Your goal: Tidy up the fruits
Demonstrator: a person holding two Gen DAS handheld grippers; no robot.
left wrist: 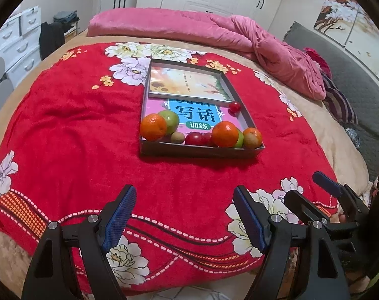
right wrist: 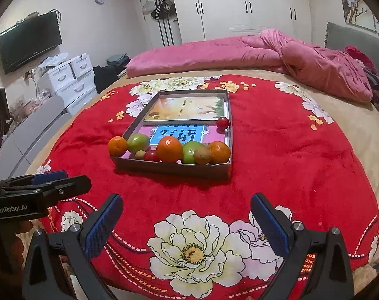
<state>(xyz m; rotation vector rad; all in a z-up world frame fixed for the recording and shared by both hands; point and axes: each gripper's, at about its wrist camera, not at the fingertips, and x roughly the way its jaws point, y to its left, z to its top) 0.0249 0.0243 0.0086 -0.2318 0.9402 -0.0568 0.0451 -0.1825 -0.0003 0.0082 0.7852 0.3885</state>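
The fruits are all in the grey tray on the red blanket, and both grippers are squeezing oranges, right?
Not quite. Both wrist views show the left gripper and right gripper open and empty. The fruits do sit in the grey tray on the red blanket.

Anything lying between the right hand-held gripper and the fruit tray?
Nothing: only bare red blanket lies between the right hand-held gripper and the tray, per the right wrist view.

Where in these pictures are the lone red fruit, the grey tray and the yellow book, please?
lone red fruit [right wrist: 223, 122], right wrist view, middle of its round face.
grey tray [right wrist: 174, 168], right wrist view, its near outer wall.
yellow book [left wrist: 187, 82], left wrist view, centre of its cover.
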